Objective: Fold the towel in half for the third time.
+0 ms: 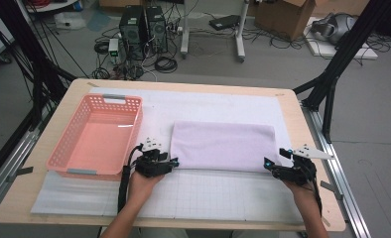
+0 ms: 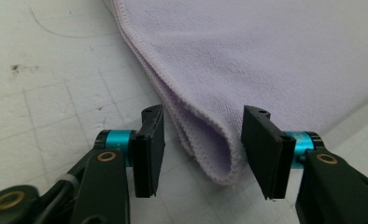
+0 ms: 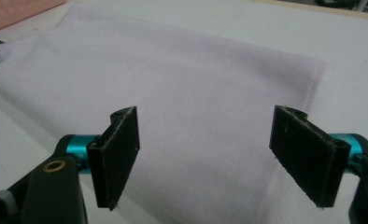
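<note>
**Towel fold: both grippers positioned at the near corners, grasp not yet made**

At the left of the high view, a pink basket [image 1: 97, 136] stands on the white mat [image 1: 208, 198], with nothing visible inside it. Just right of it, in the centre of the frame, lies the lilac towel [image 1: 222, 145], folded flat into a rectangle with its long side running across the table.

The left gripper [image 1: 169, 163] sits at the towel's lower left corner. In the left gripper view its jaws stand apart, one on either side of the stacked, stitched layers of that corner [image 2: 215, 158]; the pads are not touching the cloth.

The right gripper [image 1: 269, 166] sits at the lower right corner. In the right gripper view [image 3: 205, 158] its jaws are spread wide above the towel, with the hemmed right edge [image 3: 313, 88] in the upper right of the frame. Nothing is clamped.

Judged step: approach complete, pick-up of the two near corners pending. The next move calls for closing each gripper on all layers of its corner. The left jaws should catch every ply, or the lower layers will stay behind. The right gripper appears to need lowering to the edge before it closes. Both corners should then be lifted together.
</note>
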